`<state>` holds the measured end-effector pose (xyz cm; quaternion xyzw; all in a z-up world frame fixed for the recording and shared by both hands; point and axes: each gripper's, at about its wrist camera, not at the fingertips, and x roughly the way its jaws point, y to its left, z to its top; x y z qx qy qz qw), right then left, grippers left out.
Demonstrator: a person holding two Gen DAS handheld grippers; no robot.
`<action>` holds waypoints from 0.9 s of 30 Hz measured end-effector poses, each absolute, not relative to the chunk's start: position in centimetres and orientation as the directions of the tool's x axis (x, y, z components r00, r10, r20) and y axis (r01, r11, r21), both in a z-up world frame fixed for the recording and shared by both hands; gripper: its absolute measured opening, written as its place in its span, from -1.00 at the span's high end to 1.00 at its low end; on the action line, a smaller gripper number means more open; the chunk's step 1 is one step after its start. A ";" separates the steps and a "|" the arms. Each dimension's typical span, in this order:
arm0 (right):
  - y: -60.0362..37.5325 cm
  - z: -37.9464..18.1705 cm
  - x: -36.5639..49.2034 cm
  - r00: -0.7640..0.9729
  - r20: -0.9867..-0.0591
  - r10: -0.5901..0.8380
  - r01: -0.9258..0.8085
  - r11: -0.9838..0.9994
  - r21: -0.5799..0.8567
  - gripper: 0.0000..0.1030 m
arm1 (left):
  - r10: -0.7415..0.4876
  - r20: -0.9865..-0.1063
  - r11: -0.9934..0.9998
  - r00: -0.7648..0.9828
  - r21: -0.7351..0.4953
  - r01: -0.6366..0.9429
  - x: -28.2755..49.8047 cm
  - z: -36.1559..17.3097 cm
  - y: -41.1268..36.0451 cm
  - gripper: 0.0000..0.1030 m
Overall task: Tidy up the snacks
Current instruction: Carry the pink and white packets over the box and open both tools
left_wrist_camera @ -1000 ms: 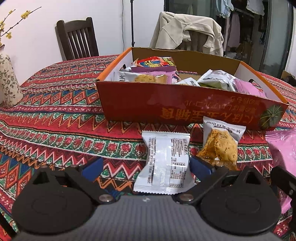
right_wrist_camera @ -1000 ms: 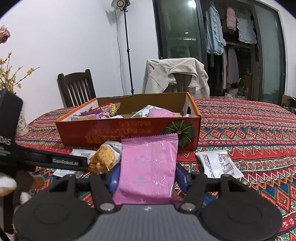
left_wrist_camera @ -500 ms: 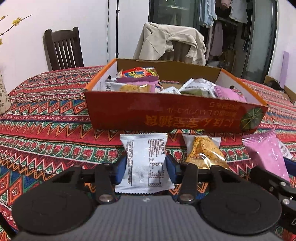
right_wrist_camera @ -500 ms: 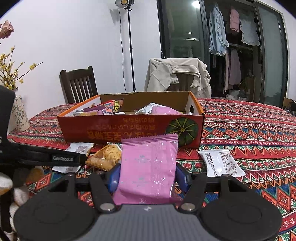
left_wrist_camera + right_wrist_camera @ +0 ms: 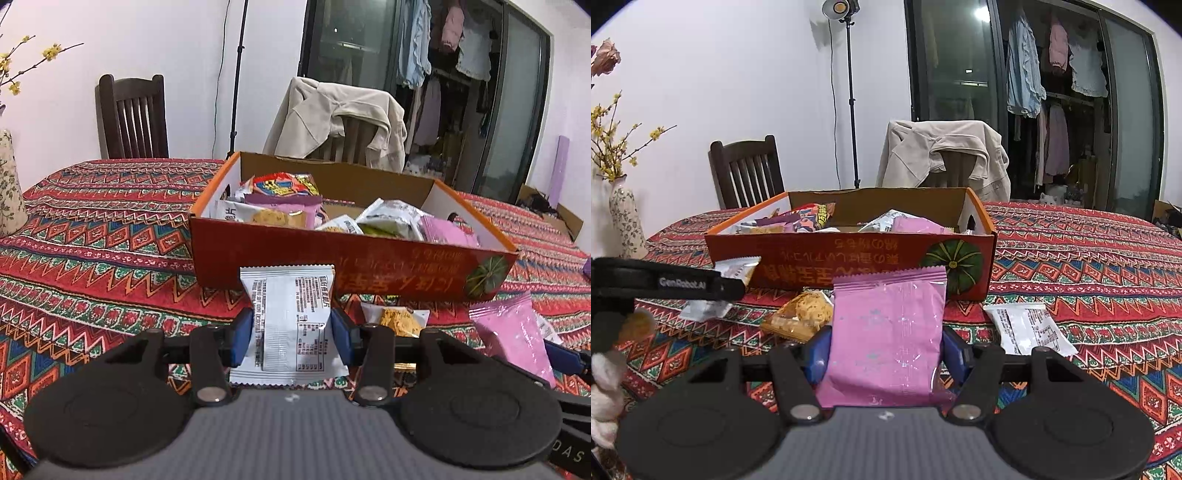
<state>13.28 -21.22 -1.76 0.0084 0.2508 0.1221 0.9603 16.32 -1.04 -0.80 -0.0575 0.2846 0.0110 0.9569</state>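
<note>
My left gripper is shut on a white snack packet and holds it just above the cloth, in front of the orange cardboard box. The box holds several snack packs. My right gripper is shut on a pink snack packet, also in front of the box. That pink packet shows at the right of the left wrist view. A clear packet of golden snack lies on the cloth between the grippers. Another white packet lies at the right.
A patterned red tablecloth covers the table. A flowered vase stands at the left edge. A dark wooden chair and a chair draped with a beige jacket stand behind the table. A light stand rises beyond.
My left gripper has shut on the white packet and lifted it off the cloth toward the box. The right gripper has kept its hold on the pink packet and stayed put.
</note>
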 end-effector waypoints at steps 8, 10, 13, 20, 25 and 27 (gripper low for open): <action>-21.0 -0.9 13.4 0.850 -0.477 0.224 -0.221 0.973 0.061 -0.18 | -0.024 -0.506 0.991 0.862 -0.128 -0.047 15.5 0.4 -0.7 0.10; -21.0 -0.5 13.5 0.851 -0.476 0.223 -0.220 0.973 0.063 -0.18 | -0.029 -0.493 0.990 0.869 -0.134 -0.042 15.3 0.9 -0.7 0.10; -20.8 0.2 13.6 0.857 -0.465 0.220 -0.219 0.974 0.056 -0.18 | -0.031 -0.476 0.990 0.879 -0.137 -0.040 14.9 1.5 -0.7 0.10; -20.0 2.4 14.3 0.877 -0.429 0.218 -0.222 0.974 0.041 -0.18 | -0.031 -0.458 0.989 0.888 -0.142 -0.039 14.7 3.0 -0.5 0.10; -19.3 3.9 15.7 0.889 -0.405 0.215 -0.218 0.975 0.039 -0.18 | -0.019 -0.444 0.988 0.896 -0.145 -0.051 14.9 4.0 -0.1 0.10; -19.0 4.4 16.5 0.894 -0.394 0.212 -0.213 0.976 0.042 -0.18 | -0.009 -0.439 0.988 0.898 -0.142 -0.059 15.0 4.5 0.2 0.10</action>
